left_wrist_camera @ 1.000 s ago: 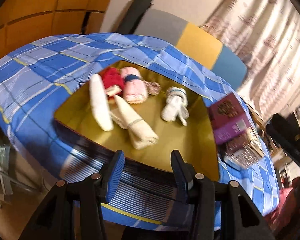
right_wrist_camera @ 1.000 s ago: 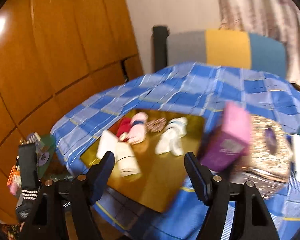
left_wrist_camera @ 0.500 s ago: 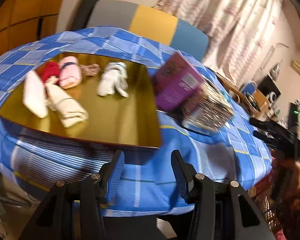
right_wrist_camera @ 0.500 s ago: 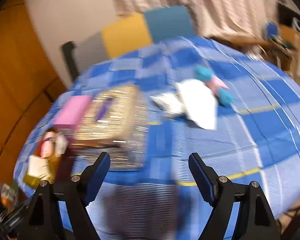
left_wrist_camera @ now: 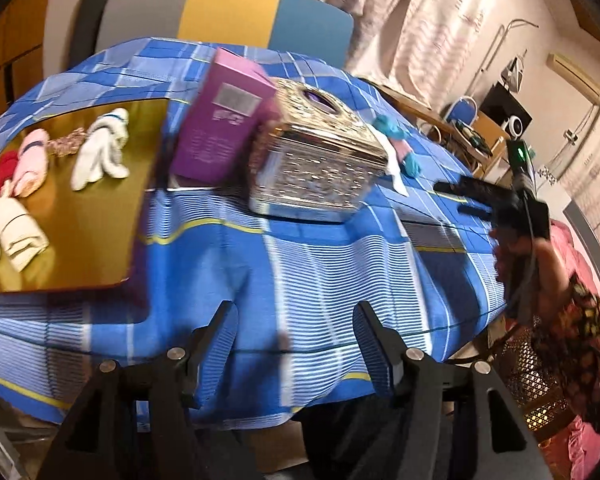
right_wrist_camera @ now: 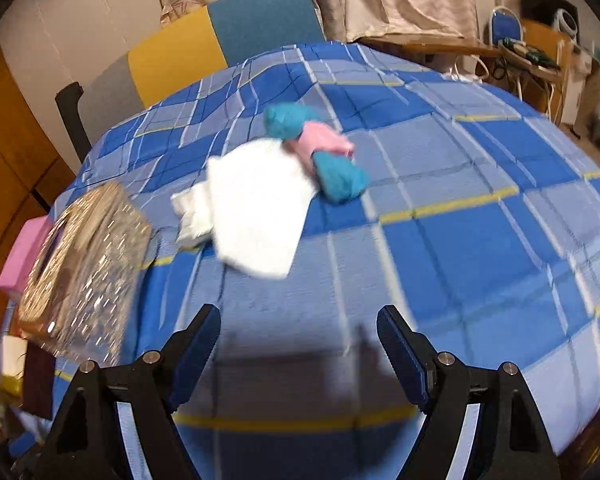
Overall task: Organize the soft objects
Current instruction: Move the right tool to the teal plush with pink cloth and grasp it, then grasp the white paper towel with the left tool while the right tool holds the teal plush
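Note:
A gold tray on the left of the blue checked table holds several rolled soft items: white socks, a pink roll, a red roll and cream rolls. Loose on the cloth lie a white folded cloth, a teal roll, another teal roll and a pink piece between them. My left gripper is open and empty at the table's near edge. My right gripper is open and empty, short of the white cloth; it also shows in the left wrist view.
A purple box and a shiny gold tissue box stand mid-table between tray and loose items. A grey, yellow and blue chair back stands behind the table. Curtains and cluttered furniture are at the far right.
Both views have swung right. The left view went from the tray to the boxes. The right view went from the tray to the loose white, teal and pink items. Both grippers stay open.

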The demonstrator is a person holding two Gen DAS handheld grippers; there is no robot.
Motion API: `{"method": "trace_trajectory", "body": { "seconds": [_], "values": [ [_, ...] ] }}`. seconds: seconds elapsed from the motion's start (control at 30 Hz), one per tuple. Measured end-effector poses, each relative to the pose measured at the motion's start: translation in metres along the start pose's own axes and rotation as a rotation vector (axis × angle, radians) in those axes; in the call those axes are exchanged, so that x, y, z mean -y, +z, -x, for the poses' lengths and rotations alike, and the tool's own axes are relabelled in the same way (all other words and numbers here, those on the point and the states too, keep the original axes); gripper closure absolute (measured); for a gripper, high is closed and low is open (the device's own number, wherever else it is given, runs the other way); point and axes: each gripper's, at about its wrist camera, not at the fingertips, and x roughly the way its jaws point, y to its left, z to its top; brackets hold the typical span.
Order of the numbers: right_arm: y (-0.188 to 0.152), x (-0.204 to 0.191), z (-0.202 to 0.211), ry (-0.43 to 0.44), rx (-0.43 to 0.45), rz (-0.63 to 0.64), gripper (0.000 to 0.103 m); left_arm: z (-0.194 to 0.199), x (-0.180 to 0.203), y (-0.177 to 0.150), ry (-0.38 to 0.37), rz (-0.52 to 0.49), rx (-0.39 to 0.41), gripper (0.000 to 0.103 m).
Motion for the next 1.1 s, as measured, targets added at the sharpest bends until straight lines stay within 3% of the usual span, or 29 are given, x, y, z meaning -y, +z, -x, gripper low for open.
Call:
{"method": "trace_trajectory", "body": {
  "seconds": [0.47, 0.83, 0.97, 1.1],
  "values": [
    [0.125, 0.012, -0.071, -0.042, -0.009, -0.003, 0.020, -0.029, 0.043, 0.027, -0.019, -0.073, -0.059, 0.042],
    [0.144, 0.008, -0.140, -0.045, -0.095, 0.038, 0.021, -0.032, 0.042, 0.033, -0.005, -0.069, -0.071, 0.042],
    [0.140, 0.020, -0.147, 0.016, -0.113, -0.019, 0.050, -0.036, 0.047, 0.038, -0.013, -0.069, -0.073, 0.042],
    [0.132, 0.029, -0.136, 0.039, -0.113, -0.037, 0.059, -0.043, 0.056, 0.044, -0.033, -0.077, -0.076, 0.042]
  ]
}}
